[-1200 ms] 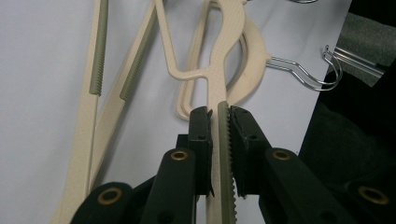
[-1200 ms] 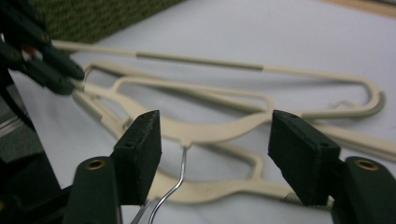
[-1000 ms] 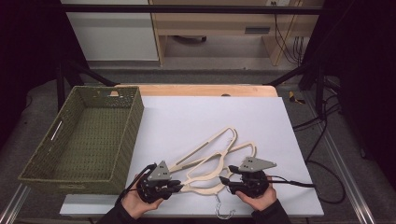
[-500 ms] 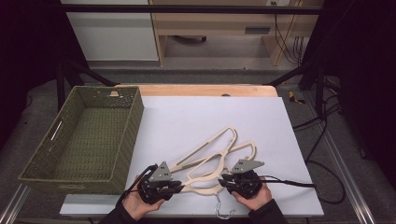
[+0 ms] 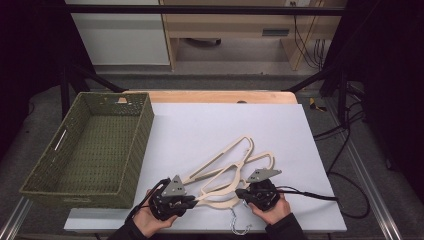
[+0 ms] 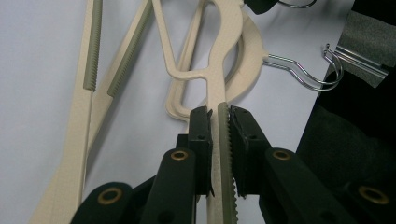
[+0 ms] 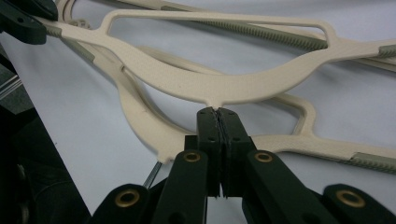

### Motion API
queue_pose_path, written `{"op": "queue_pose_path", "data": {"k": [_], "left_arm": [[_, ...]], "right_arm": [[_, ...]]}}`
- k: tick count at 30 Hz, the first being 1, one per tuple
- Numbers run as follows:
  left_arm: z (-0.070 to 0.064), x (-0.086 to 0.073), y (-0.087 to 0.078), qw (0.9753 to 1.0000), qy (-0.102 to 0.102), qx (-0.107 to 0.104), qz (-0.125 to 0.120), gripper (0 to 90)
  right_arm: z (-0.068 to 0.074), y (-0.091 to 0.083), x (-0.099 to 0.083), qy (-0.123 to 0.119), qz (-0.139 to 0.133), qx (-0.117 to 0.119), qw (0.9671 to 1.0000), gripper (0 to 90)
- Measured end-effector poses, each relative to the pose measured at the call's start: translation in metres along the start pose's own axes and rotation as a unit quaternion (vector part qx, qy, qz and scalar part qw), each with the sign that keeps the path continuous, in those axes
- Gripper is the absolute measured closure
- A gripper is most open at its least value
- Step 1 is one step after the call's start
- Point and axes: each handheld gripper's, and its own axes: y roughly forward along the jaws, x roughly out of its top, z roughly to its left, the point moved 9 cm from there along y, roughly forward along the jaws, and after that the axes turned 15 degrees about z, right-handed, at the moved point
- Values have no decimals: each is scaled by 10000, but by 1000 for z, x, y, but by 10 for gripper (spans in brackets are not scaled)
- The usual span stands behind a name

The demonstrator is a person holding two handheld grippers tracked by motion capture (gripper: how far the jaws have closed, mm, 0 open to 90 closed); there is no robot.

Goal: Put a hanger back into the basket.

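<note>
Two cream plastic hangers lie overlapped on the white mat (image 5: 225, 120) near its front edge. My left gripper (image 5: 191, 200) is shut on the ribbed arm of one hanger (image 6: 223, 70); the jaws (image 6: 218, 116) clamp it from both sides. My right gripper (image 5: 243, 192) is shut at the neck of the same upper hanger (image 7: 210, 86), jaws pressed together (image 7: 217, 112). The second hanger (image 7: 140, 116) lies underneath on the mat. A metal hook (image 5: 239, 226) points toward the front edge between the person's hands.
A green woven basket (image 5: 142, 130) stands at the left of the mat, close to my left gripper. A wooden table edge (image 5: 220, 96) runs behind the mat. Cables (image 5: 320, 195) trail off to the right.
My right gripper has shifted a little to the left, toward the hanger's neck. The left gripper and the hangers have hardly moved.
</note>
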Motion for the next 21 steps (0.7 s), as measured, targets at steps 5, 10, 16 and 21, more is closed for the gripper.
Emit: {"op": "queue_pose_path", "data": {"k": [5, 10, 16, 21], "left_arm": [[-1, -3, 5, 10000, -6, -45, 9, 793], [-4, -5, 12, 10000, 23, -29, 41, 791], [-6, -8, 19, 9998, 69, -17, 184, 790], [-7, -9, 23, 9997, 87, 11, 241, 779]], "right_arm": [[0, -3, 0, 11, 23, 29, 10000, 893], [0, -6, 1, -32, 59, -44, 10000, 894], [1, -9, 2, -116, 216, -181, 9995, 895], [1, -8, 2, -175, 264, -260, 9992, 895]]}}
